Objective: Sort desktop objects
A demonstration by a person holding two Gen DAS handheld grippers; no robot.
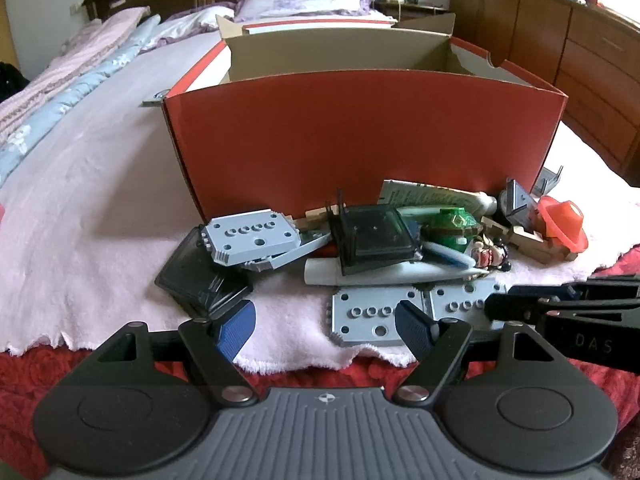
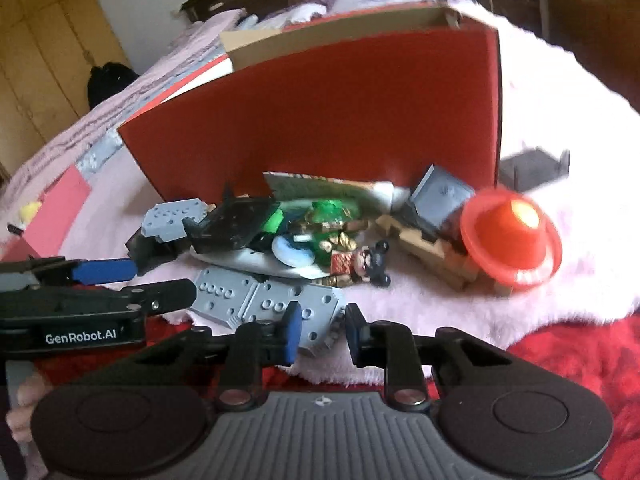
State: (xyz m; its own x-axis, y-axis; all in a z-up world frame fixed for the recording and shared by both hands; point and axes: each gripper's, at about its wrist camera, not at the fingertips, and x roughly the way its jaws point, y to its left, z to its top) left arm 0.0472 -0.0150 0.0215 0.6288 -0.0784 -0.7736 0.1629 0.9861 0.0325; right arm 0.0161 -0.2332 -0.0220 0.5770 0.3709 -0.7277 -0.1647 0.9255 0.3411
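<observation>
A pile of small objects lies on a pink blanket (image 1: 100, 220) in front of an open red cardboard box (image 1: 360, 136). The pile has grey studded plates (image 1: 372, 316), a dark square case (image 1: 376, 236), a white tube (image 1: 384, 272), a green toy (image 1: 452, 224), a small figurine (image 2: 360, 264) and an orange hat-shaped toy (image 2: 508, 240). My left gripper (image 1: 326, 326) is open and empty just before the pile. My right gripper (image 2: 320, 334) is partly open and empty, its fingers around the near corner of a grey plate (image 2: 264, 300).
The box (image 2: 340, 120) stands on a bed with pillows (image 1: 296, 0) behind. Wooden cabinets (image 1: 560, 48) line the right. Tan wooden blocks (image 2: 432, 256) and a grey cube (image 2: 440, 196) lie by the orange toy. A red patterned cover (image 2: 560, 360) shows under the blanket's near edge.
</observation>
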